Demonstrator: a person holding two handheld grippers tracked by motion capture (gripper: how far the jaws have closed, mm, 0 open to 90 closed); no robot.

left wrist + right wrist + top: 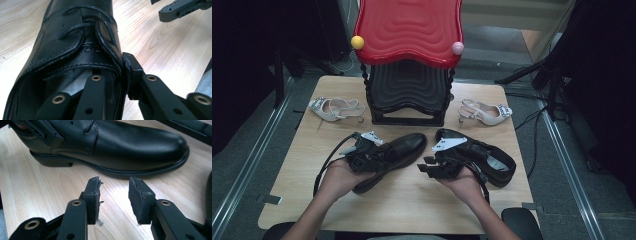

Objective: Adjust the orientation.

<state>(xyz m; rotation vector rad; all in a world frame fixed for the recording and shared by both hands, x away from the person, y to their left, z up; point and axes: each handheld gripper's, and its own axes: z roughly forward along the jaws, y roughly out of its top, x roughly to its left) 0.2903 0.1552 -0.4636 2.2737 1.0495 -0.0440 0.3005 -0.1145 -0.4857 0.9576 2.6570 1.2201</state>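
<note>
The left gripper point(379, 156) had one jaw inside the opening of the left black shoe point(404, 149) and the other outside, with the shoe's side wall by the laces between them; the left gripper view showed the wall caught between the pads, so the gripper was clamped on it. That shoe lay on the table point(412, 200), its toe pointing up and to the right toward the black-and-red stand point(408, 60) at the table's far side. The right gripper point(428, 166) stood spread with nothing between its jaws, which hovered just above the wood, near the left shoe's sole. The right black shoe point(492, 160) lay just beside that hand. Two pale heeled sandals rested farther back, one point(334, 108) left of the stand and one point(484, 113) right of it.
</note>
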